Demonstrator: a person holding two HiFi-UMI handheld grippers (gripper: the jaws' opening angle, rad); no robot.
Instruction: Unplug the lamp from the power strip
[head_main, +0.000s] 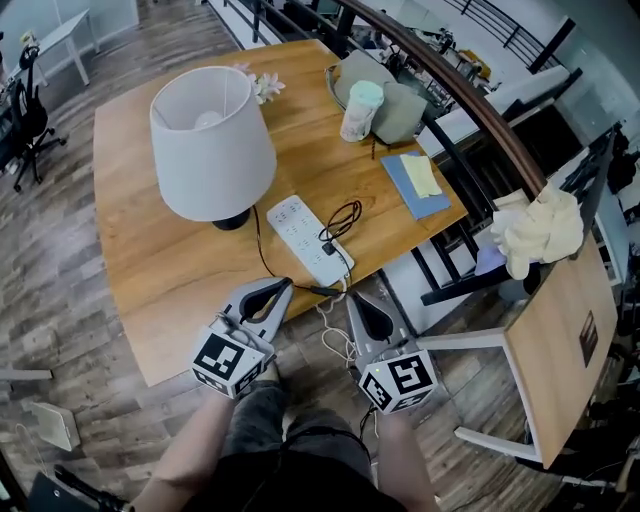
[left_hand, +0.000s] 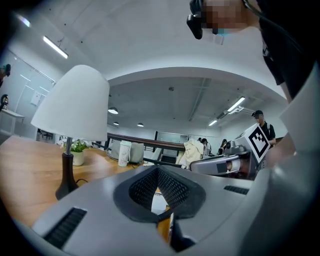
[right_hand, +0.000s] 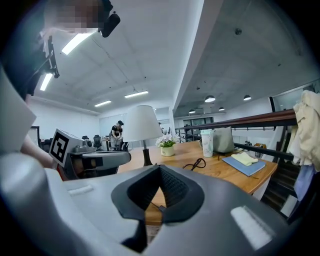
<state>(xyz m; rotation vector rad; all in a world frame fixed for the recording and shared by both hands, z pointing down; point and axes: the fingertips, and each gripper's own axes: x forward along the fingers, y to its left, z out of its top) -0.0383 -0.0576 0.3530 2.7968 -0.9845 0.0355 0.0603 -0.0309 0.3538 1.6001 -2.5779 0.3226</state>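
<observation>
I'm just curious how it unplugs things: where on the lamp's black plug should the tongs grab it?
Probably the black plug by its stubby body, not the thin cord. It stands up from the flat power strip at the near end, so come from above and pull straight up.

Ahead of your left gripper (head_main: 283, 287) a wooden table (head_main: 140, 250) stands on a grey-brown plank floor (head_main: 50, 280). Beyond your right gripper (head_main: 357, 300) a dark railing (head_main: 470, 98) runs past the table's far edge. Strip lights (right_hand: 80, 43) glow on the white ceiling (right_hand: 150, 40) above both; an office chair (head_main: 28, 115) stands far left.
</observation>
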